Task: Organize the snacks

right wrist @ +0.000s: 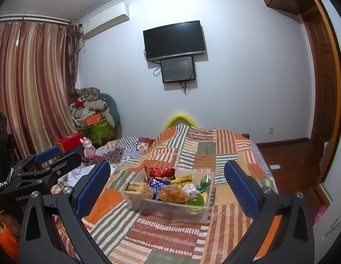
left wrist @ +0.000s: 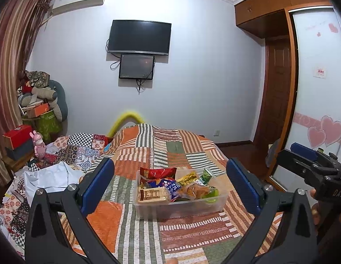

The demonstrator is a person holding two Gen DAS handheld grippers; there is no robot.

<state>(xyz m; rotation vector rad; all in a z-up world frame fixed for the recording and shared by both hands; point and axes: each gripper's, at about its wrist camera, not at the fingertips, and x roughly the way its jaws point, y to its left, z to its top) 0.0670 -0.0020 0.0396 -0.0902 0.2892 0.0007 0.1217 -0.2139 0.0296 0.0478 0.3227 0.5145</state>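
Note:
A clear plastic bin point(left wrist: 177, 209) point(right wrist: 170, 206) sits on the striped patchwork quilt point(left wrist: 148, 237) point(right wrist: 161, 237), holding several snacks. Among them are a red chip bag point(left wrist: 158, 172) point(right wrist: 159, 171), a blue packet point(left wrist: 168, 184) point(right wrist: 158, 183), a cracker pack point(left wrist: 152, 194) point(right wrist: 137, 188), a wrapped pastry point(left wrist: 194, 190) point(right wrist: 172, 193) and a green jelly cup point(left wrist: 212, 194) point(right wrist: 194, 200). My left gripper point(left wrist: 169, 167) hovers open in front of the bin, empty. My right gripper point(right wrist: 167, 169) is likewise open and empty, a little to the right of the left one.
A checkered blanket point(left wrist: 82, 145) and white cloth point(left wrist: 49, 176) lie crumpled left of the bin. A pink bunny figure point(left wrist: 39, 146) and red box point(left wrist: 17, 133) stand at the far left. Wood floor point(right wrist: 287, 167) and a wardrobe point(left wrist: 313, 77) lie to the right.

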